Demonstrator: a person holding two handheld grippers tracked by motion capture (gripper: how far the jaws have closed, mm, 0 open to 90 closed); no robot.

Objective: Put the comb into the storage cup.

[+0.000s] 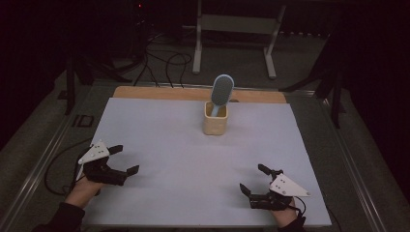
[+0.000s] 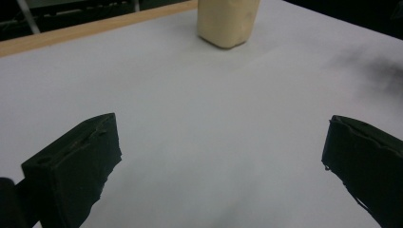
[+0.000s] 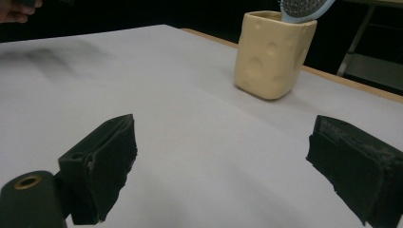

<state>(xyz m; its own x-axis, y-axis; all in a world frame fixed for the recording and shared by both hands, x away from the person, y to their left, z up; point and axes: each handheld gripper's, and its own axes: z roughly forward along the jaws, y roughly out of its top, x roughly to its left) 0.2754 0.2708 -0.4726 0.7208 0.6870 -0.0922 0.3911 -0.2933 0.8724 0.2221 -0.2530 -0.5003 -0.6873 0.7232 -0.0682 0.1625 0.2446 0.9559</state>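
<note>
A cream, dimpled cup (image 1: 215,122) stands upright at the far middle of the white sheet, with a light blue hairbrush (image 1: 221,92) standing in it, head up. The same cup (image 2: 228,21) is at the top of the left gripper view, and the cup (image 3: 273,53) with the brush head (image 3: 302,9) sits at the upper right of the right gripper view. My left gripper (image 1: 124,158) rests at the near left, open and holding nothing. Open too and with nothing between its jaws, my right gripper (image 1: 253,178) sits at the near right.
The white sheet (image 1: 159,130) covers most of a wooden tabletop (image 1: 159,93), whose bare strip shows along the far edge. Beyond the table are cables (image 1: 164,60) on the floor and a white metal frame (image 1: 237,29). Metal rails run along both table sides.
</note>
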